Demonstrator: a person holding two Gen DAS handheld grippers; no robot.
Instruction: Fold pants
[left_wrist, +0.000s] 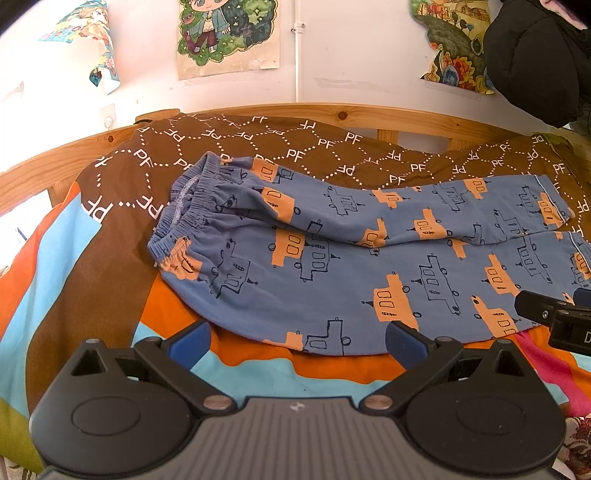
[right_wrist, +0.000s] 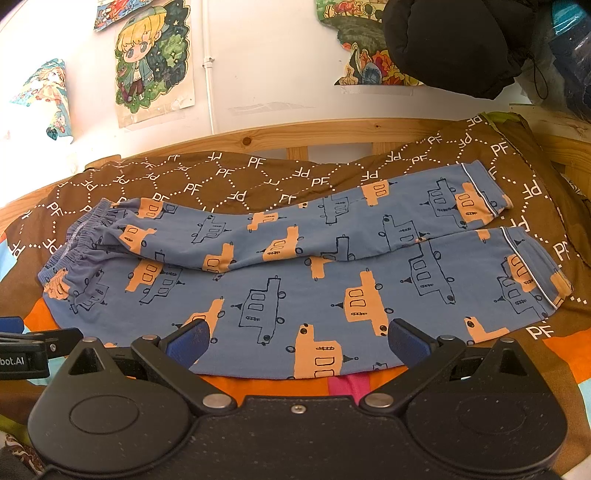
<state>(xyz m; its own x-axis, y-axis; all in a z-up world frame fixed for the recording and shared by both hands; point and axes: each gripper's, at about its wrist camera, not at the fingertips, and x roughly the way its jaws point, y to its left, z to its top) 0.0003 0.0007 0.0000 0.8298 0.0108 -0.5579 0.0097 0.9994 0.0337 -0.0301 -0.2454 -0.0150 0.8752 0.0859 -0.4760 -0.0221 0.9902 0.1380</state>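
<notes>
Pants (right_wrist: 295, 266) spread flat on bed (right_wrist: 258, 384) (legs side by side), ready for folding. Left tool (left_wrist: 297, 341), right tool (right_wrist: 297, 341) agape at near hem, empty.

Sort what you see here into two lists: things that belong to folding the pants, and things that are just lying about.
Belongs to the job:
pants
left gripper, open
right gripper, open
bedspread under the pants

Just lying about:
drawings on the wall
black jacket
wooden bed frame
</notes>
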